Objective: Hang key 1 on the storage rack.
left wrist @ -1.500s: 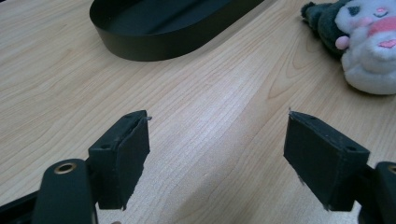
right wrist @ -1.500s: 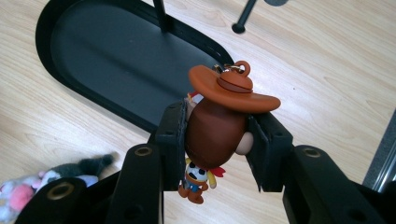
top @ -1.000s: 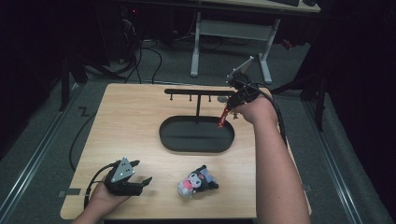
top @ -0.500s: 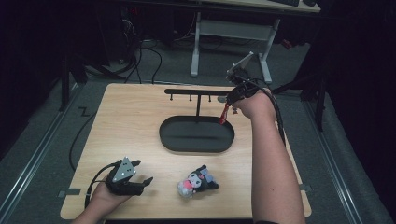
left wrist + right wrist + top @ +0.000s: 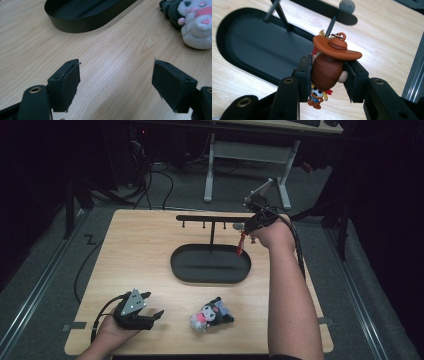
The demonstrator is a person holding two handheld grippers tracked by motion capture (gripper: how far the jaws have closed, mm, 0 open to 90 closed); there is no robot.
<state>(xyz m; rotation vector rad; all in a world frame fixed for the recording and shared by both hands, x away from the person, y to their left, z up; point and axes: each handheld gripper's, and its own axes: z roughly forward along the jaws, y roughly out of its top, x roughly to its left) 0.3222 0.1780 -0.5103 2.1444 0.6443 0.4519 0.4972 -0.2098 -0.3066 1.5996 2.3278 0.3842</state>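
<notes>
My right gripper (image 5: pixel 253 221) is held at the right end of a black T-shaped hook rack (image 5: pixel 210 218). In the right gripper view it (image 5: pixel 328 72) is shut on a brown cowboy figure keychain (image 5: pixel 325 68) with a wide brown hat (image 5: pixel 337 50). The keychain's metal clasp sits just below one of the rack's pegs (image 5: pixel 332 22). A red part of the keychain (image 5: pixel 241 245) dangles below the hand. The rack stands in a black oval tray (image 5: pixel 210 279). My left gripper (image 5: pixel 145 311) rests open on the table's front left, with bare wood between its jaws (image 5: pixel 116 75).
A black-and-white plush toy (image 5: pixel 210 314) lies near the front edge, right of the left gripper, and at the upper right in the left gripper view (image 5: pixel 195 22). The tray's wall (image 5: pixel 82 23) lies ahead of the left gripper. A desk frame (image 5: pixel 250 155) stands beyond the wooden table (image 5: pixel 140 250).
The right hand with the keychain has edged slightly up and toward the rack's right end. The left gripper and the plush toy have not moved.
</notes>
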